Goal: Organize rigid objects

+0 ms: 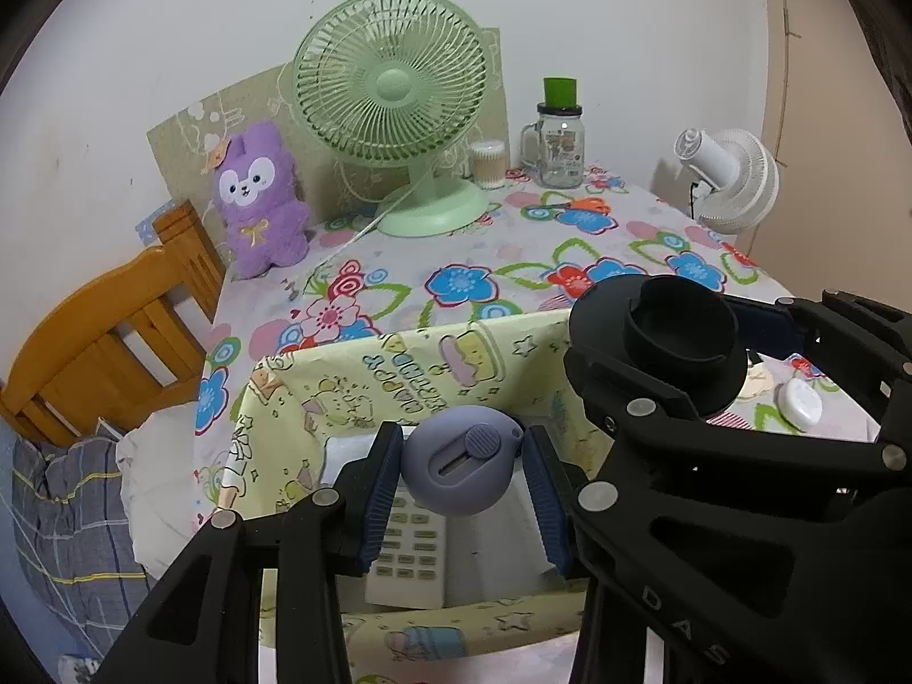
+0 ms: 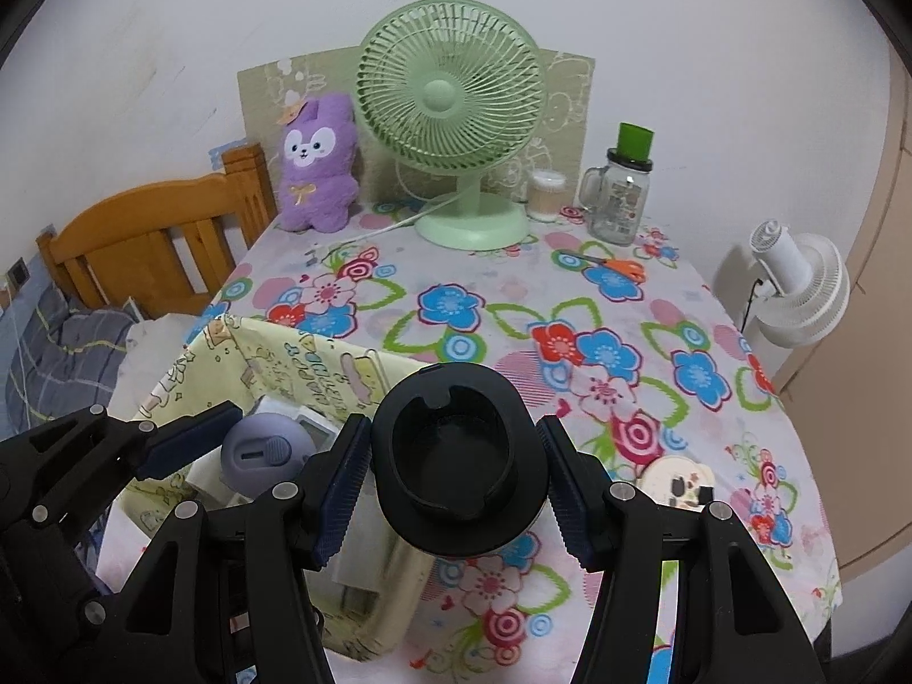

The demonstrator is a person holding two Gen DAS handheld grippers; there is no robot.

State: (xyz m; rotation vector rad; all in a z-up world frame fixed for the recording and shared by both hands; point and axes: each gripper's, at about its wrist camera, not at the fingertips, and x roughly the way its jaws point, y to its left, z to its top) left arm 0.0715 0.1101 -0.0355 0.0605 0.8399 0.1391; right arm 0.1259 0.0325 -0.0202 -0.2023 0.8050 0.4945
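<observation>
The left gripper (image 1: 463, 479) is pinching a small rounded lavender gadget (image 1: 456, 464) with a ribbed slider on its face, the jaws pressing on its two sides, and it is hanging over the open yellow cartoon-print box (image 1: 365, 376) standing at the near edge of the worktop (image 1: 513, 239). A white remote control (image 1: 407, 556) is already lying on the box floor beneath it. The right gripper (image 2: 453, 481) is clamping a black cylindrical holder (image 2: 456, 456) by its flanks, just beside the box's right wall and above the flowered cloth.

Both pieces are looking like hard moulded plastic, light and stiff, so neither should be deforming under the pads. The lavender shell is smooth and curved, so it is probably apt to squirt out if gripped off its widest line; holding across the middle, as now, seems soundest. The black holder is bulkier, with a flared base, and is best taken across the straight wall above that flange
</observation>
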